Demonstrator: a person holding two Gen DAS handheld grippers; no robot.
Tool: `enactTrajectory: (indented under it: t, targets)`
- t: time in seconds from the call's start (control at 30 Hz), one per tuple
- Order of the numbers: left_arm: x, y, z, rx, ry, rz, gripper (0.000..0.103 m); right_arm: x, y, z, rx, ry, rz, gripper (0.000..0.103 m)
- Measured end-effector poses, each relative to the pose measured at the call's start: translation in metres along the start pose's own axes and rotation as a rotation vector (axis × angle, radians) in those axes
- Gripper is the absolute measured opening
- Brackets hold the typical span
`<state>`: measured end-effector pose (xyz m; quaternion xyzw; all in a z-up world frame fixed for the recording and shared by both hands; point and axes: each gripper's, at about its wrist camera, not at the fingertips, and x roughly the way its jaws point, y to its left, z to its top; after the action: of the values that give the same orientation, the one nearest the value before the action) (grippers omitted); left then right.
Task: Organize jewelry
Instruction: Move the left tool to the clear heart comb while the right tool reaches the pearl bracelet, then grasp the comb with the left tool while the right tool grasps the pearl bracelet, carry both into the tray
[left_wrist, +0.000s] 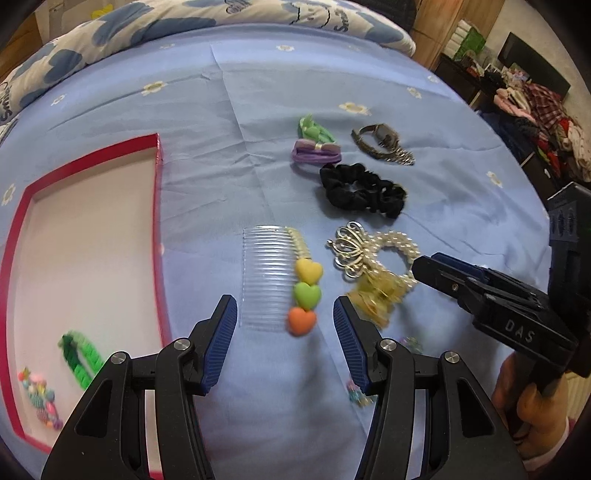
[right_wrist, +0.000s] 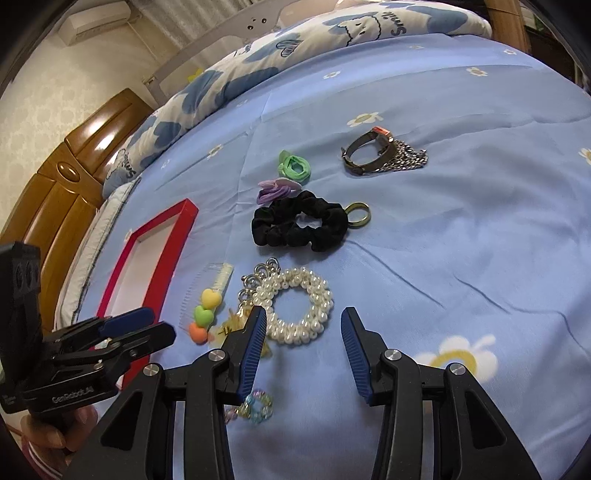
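The blue bed sheet (right_wrist: 461, 229) lies bare to the right of the jewelry. The red-rimmed tray (left_wrist: 158, 192) sits left. Left gripper (left_wrist: 285, 325) fingers stand apart over the clear heart comb (left_wrist: 273, 277); right gripper (right_wrist: 303, 343) fingers stand apart, empty, beside the pearl bracelet (right_wrist: 299, 306).

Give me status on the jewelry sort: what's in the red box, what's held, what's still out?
Done: a green braided piece and a multicolored bead bracelet lie in the red box. In hand: nothing; left gripper is open above the heart comb, right gripper open by the pearl scrunchie. Left on the bedsheet: black scrunchie, watch, purple and green ties.
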<state>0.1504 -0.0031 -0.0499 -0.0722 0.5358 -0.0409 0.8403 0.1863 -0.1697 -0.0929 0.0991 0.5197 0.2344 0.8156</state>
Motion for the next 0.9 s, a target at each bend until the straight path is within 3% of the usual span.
enactTrajectory:
  t: [0.33, 0.37, 0.43, 0.9]
  targets:
    - [0.032, -0.001, 0.007, 0.005, 0.051, 0.027, 0.053, 0.019, -0.003, 0.003, -0.024, 0.018, -0.026, 0.04]
    - [0.032, -0.002, 0.007, 0.012, 0.045, 0.033, 0.053, 0.019, -0.002, 0.004, -0.029, 0.017, -0.036, 0.037]
    - [0.032, -0.003, 0.007, 0.018, 0.039, 0.034, 0.053, 0.02, -0.002, 0.004, -0.037, 0.019, -0.053, 0.014]
    - [-0.013, 0.004, 0.002, -0.007, -0.048, -0.033, 0.052, -0.02, 0.01, 0.014, -0.028, -0.081, -0.002, 0.012]
